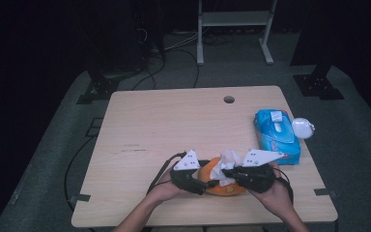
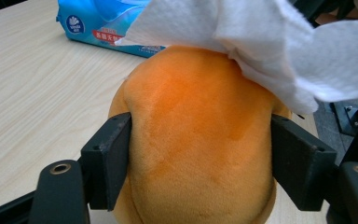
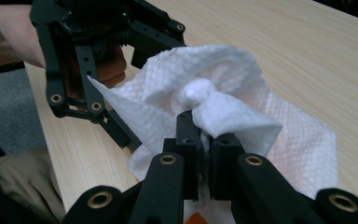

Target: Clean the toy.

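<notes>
An orange plush toy (image 1: 226, 188) lies near the table's front edge, between the person's two hands. My left gripper (image 1: 204, 185) is shut on it; in the left gripper view both pads (image 2: 109, 158) press into the sides of the plush (image 2: 200, 135). A crumpled white tissue (image 1: 230, 159) lies over the top of the toy. My right gripper (image 1: 225, 173) is shut on that tissue, and in the right gripper view its jaws (image 3: 205, 137) pinch a bunched fold of the tissue (image 3: 223, 88). The left gripper (image 3: 93, 56) stands just behind it there.
A blue pack of wipes (image 1: 276, 135) lies at the table's right edge with a small white round object (image 1: 303, 128) beside it. A cable hole (image 1: 229, 99) is near the far edge. Bare wood table (image 1: 149, 130) spreads left and behind the hands.
</notes>
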`<state>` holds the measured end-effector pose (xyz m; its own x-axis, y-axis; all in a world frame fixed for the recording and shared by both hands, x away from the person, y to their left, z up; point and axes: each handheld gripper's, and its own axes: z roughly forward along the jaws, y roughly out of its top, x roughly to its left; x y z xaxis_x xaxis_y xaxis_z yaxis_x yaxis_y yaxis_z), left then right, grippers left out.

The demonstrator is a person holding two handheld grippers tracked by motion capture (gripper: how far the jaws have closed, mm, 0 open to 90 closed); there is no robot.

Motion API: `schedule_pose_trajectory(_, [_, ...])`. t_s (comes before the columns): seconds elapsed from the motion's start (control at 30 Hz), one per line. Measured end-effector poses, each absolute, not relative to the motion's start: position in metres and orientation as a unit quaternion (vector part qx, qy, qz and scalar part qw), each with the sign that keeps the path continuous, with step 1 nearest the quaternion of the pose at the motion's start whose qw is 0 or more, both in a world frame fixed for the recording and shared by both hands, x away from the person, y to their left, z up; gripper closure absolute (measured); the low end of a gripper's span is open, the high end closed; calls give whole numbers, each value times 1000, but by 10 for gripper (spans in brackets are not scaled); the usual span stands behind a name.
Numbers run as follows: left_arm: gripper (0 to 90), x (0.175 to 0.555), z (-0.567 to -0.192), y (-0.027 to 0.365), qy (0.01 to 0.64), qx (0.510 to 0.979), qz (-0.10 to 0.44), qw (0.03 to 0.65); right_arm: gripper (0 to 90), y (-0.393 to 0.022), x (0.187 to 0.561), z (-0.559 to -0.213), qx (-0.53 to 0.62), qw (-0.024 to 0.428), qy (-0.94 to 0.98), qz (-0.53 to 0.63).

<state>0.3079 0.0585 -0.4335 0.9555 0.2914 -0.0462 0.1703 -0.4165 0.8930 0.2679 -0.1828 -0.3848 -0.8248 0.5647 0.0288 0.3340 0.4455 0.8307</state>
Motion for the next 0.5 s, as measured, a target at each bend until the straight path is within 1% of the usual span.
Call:
schedule_pose_trajectory(0.03, [202,311,-436,60,151,836,57,524,840,-187,270,-385,277,129,840,449])
schedule_pose_trajectory(0.07, [177,311,-436,60,151,836,57,524,840,-189,272,-386,282,138,841,440])
schedule_pose_trajectory(0.1, [152,314,-437,63,164,830,53,530,840,-192,273,-387,289,137,840,438])
schedule_pose_trajectory(0.13, [130,314,-437,63,164,830,53,530,840,-192,273,-387,289,137,840,438])
schedule_pose_trajectory(0.17, [119,316,-439,65,176,827,42,532,840,-197,277,-391,299,126,837,440])
schedule_pose_trajectory(0.2, [112,316,-439,65,176,827,42,532,840,-197,277,-391,299,126,837,440])
schedule_pose_trajectory(0.3, [110,319,-441,68,188,827,17,529,839,-199,280,-394,302,120,838,439])
schedule_pose_trajectory(0.33, [125,319,-441,68,188,827,17,529,839,-199,280,-394,302,120,838,439])
schedule_pose_trajectory(0.37, [174,320,-442,71,184,827,6,531,839,-199,280,-394,300,123,839,437])
schedule_pose_trajectory(0.4, [231,319,-441,72,179,828,15,531,839,-199,280,-394,301,120,839,437])
schedule_pose_trajectory(0.43, [269,317,-440,71,176,828,21,532,839,-199,279,-393,304,118,838,437])
schedule_pose_trajectory(0.47, [302,317,-440,71,176,828,21,532,839,-198,278,-391,303,121,837,440])
schedule_pose_trajectory(0.5, [316,315,-436,68,169,827,33,534,838,-197,276,-389,300,120,835,446])
